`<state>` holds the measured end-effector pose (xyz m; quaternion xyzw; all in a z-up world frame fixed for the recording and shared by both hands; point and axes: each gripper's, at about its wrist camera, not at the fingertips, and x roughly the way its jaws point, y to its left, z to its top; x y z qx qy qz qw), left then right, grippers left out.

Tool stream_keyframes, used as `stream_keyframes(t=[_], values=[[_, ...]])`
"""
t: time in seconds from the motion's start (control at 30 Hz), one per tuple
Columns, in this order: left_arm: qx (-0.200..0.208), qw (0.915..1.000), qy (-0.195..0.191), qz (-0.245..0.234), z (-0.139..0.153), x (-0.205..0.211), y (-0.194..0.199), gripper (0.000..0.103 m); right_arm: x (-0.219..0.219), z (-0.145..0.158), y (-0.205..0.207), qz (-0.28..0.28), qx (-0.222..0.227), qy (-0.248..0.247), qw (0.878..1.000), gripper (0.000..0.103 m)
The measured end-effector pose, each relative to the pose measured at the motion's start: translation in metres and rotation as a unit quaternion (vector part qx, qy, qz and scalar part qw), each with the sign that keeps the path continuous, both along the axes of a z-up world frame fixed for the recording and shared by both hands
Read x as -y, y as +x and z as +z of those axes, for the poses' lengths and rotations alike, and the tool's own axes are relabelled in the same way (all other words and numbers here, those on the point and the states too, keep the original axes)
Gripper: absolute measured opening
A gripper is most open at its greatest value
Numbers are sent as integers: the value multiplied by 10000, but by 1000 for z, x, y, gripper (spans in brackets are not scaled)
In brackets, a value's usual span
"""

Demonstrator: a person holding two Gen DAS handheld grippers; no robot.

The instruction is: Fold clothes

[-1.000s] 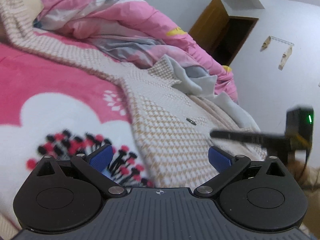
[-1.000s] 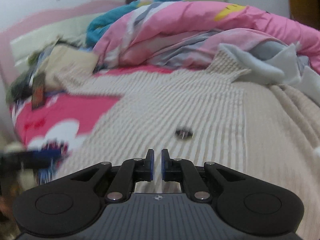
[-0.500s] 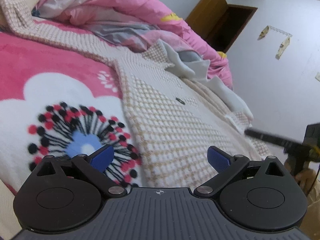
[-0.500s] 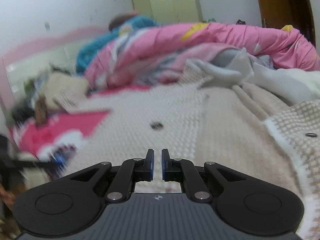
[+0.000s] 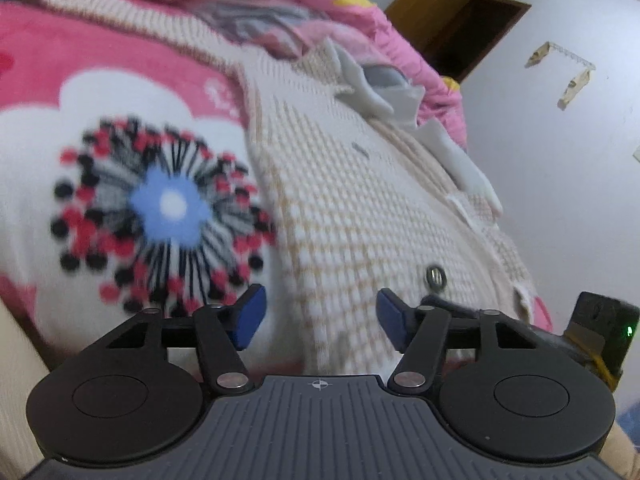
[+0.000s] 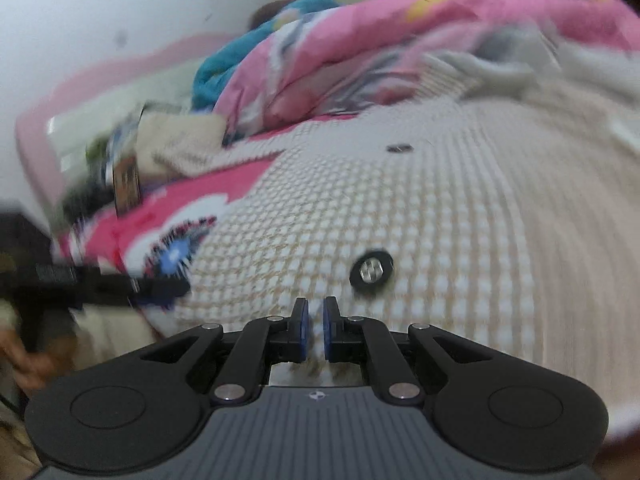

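A cream waffle-knit cardigan with dark buttons lies spread on the bed, its hem nearest me. My left gripper sits low over the hem's left part. Its jaws are closing, with knit between the blue pads, which stand apart from it. Its tip shows at the left of the right wrist view. My right gripper is shut just above the cardigan, beside a button. I see no cloth pinched between its pads. Its body shows at the right edge of the left wrist view.
The cardigan rests on a pink blanket with a big flower print. A bunched pink quilt and a grey-white garment lie behind it. Teal cloth and clutter sit at the bed's head. A brown door stands beyond.
My left gripper's jaws have narrowed and it has drawn in low over the hem. My right gripper has swung down to the hem, where a button now lies close to its tips.
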<state>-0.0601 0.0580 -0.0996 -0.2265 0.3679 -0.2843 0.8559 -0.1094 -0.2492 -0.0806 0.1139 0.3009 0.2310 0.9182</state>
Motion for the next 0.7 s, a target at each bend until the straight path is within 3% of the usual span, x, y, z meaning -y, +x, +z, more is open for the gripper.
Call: stream_keyframes(t=[0.13, 0.23, 0.27, 0.3, 0.47, 0.7], values=[[-257, 9994, 15, -230, -12, 7, 1, 54, 9, -2, -5, -191, -144, 385, 9990, 6], [-449, 9982, -7, -403, -20, 11, 3, 29, 5, 2, -1, -153, -103, 475, 9987, 7], [-449, 9979, -28, -466, -21, 12, 3, 14, 2, 4, 1, -113, -70, 493, 9987, 7], [-406, 9978, -53, -527, -20, 12, 2, 11, -2, 7, 4, -54, -6, 454, 9990, 7], [-111, 9970, -186, -738, -15, 11, -5, 6, -26, 23, 29, 371, 237, 253, 9987, 7], [152, 9947, -437, -923, -14, 4, -10, 5, -75, 37, 81, 869, 169, -412, 9952, 7]])
